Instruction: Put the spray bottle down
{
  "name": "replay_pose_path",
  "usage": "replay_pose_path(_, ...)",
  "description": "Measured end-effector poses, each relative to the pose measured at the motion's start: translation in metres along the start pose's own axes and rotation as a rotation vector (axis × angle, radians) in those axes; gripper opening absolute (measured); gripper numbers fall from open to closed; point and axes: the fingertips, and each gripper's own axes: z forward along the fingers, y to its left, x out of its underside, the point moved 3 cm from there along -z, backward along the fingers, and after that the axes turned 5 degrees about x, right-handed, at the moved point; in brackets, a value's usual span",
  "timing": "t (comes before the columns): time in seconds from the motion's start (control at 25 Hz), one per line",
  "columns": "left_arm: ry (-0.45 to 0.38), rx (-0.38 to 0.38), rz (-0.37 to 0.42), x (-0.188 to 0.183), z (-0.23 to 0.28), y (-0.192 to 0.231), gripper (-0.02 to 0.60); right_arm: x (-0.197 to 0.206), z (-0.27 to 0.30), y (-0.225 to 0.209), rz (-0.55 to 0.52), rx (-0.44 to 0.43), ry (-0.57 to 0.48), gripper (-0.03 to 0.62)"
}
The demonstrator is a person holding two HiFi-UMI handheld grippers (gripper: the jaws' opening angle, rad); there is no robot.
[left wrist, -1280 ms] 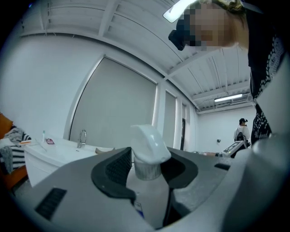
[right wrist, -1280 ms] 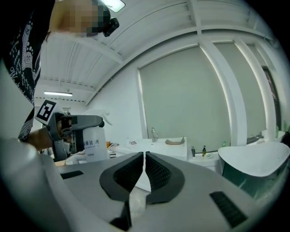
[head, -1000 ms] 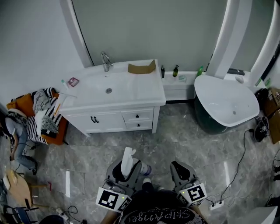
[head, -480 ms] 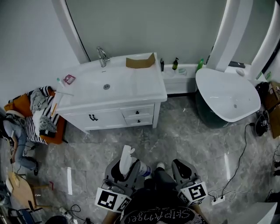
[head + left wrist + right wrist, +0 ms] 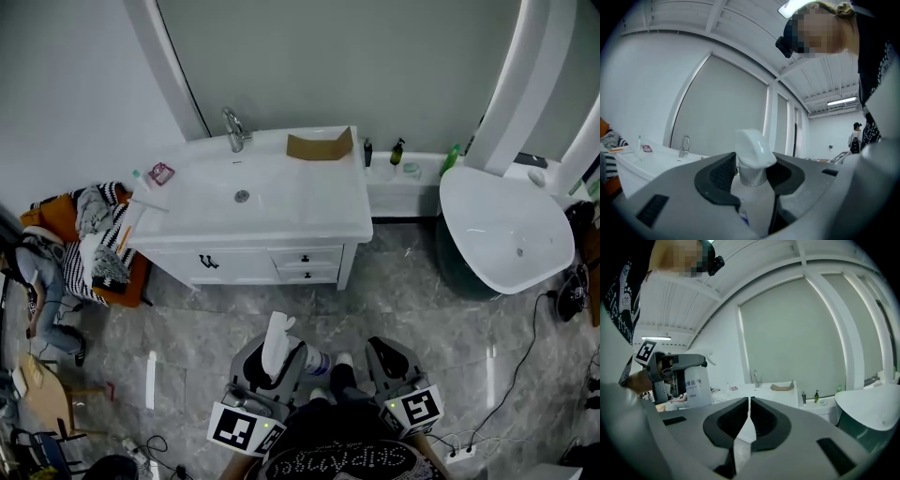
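A white spray bottle (image 5: 275,339) with a white trigger head stands upright between the jaws of my left gripper (image 5: 274,354), low in the head view. In the left gripper view the bottle (image 5: 754,192) fills the gap and both pads press on its shoulders, so the left gripper (image 5: 752,165) is shut on it. My right gripper (image 5: 389,356) is beside it to the right, and its jaws meet with nothing between them (image 5: 749,403). From the right gripper view, the held bottle (image 5: 696,386) shows at the left. Both grippers hang over the grey marble floor, short of the vanity.
Ahead stands a white vanity (image 5: 309,220) with a basin, a faucet (image 5: 234,131) and a piece of cardboard (image 5: 319,145). A white bathtub (image 5: 506,230) is at the right. Small bottles (image 5: 398,150) line the ledge between them. Clothes (image 5: 94,234) are piled at the left. Cables (image 5: 525,375) cross the floor at the right.
The vanity and bathtub have shifted a little to the right in the head view. Both grippers keep their places at the bottom, and the bottle stays in the left one.
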Motion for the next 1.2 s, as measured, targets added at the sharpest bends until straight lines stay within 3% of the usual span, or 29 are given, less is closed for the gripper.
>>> replay_pose_path(0.6,-0.057,-0.06,-0.023,-0.012,0.092,0.014,0.178,-0.02,0.049,-0.094,-0.008,0.005,0.044,0.028)
replay_pose_path(1.2,-0.03,-0.03,-0.051,-0.006,0.128,0.053,0.178,-0.012,0.087,-0.109,-0.009,0.034,0.073,0.028)
